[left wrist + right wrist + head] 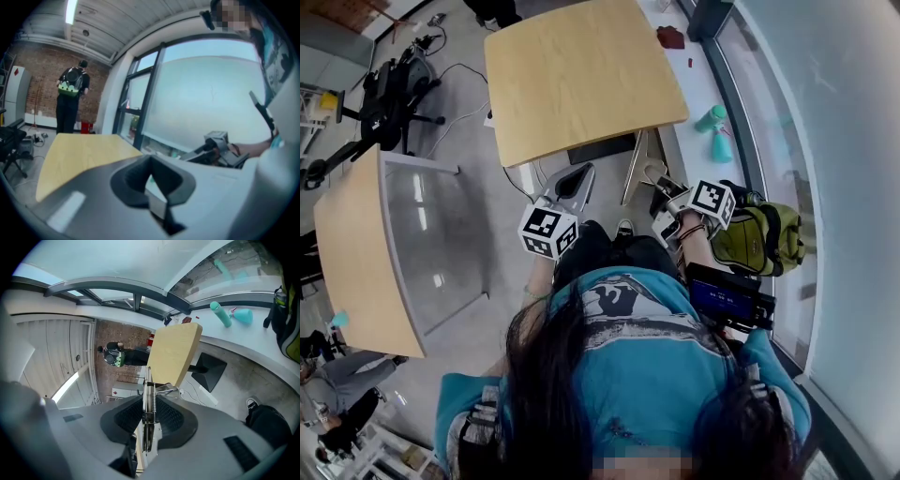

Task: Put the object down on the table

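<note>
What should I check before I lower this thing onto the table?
1. Right gripper shut on the metal spring-loaded object: ok.
2. Left gripper empty, jaws together: ok.
3. Wooden table top bare for a landing spot: ok.
4. Object over the tabletop: not ok; in the head view it sits on the person's side of the near edge.
5. Object's height above the tabletop: cannot tell.

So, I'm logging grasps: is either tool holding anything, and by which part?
The right tool is clamped on a metal spring clip, edge-on, around its spring section. The left tool holds nothing.
</note>
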{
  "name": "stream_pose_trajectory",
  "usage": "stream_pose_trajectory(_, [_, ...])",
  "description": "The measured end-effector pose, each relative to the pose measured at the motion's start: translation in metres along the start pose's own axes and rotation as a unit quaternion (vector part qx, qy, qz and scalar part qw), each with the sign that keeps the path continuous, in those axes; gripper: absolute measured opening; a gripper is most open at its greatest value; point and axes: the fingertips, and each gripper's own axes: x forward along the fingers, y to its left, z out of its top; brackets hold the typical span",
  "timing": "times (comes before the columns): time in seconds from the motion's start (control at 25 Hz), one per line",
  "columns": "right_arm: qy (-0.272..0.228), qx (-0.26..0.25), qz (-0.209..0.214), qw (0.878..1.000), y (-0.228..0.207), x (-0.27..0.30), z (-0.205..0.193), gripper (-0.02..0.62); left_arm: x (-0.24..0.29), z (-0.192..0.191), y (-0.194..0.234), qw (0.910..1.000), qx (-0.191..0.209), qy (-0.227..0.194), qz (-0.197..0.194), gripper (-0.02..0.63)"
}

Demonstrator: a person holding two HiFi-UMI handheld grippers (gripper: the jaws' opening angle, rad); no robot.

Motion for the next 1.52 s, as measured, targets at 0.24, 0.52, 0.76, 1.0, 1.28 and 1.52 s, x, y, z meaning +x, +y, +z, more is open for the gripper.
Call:
stream_pose_trajectory(0.24, [0.005, 0.002, -0.002, 1.000, 0.000, 0.001, -0.003, 0.092, -0.004, 0.000, 0.004, 1.0000, -0.004, 0.004, 0.006, -0.009])
stream_pose_trajectory(0.52, [-0.006, 0.013, -0.013, 1.000, -0.001, 0.032, 0.030, 0.092, 0.036, 0.008, 0.029, 0.9996, -0.003, 0.017, -0.021, -0.009])
stream_pose_trajectory(0.76, [-0.024, 0.013, -0.020, 0.999, 0.014, 0.087, 0.077, 0.092, 0.082, 0.031, 0.081, 0.9985, 0.004, 0.025, -0.050, -0.009])
stream_pose_trajectory(1.0, [-0.043, 0.008, -0.032, 0.998, 0.033, 0.143, 0.118, 0.092, 0.112, 0.054, 0.129, 0.9963, 0.012, 0.029, -0.080, -0.008])
stream_pose_trajectory(1.28, [-0.038, -0.015, -0.061, 0.997, 0.035, 0.213, 0.166, 0.092, 0.137, 0.058, 0.179, 0.9948, 0.003, 0.041, -0.093, -0.009])
stream_pose_trajectory(1.52, [-0.018, -0.010, -0.069, 0.997, 0.032, 0.280, 0.194, 0.092, 0.149, 0.060, 0.220, 0.9947, -0.010, 0.045, -0.093, -0.009])
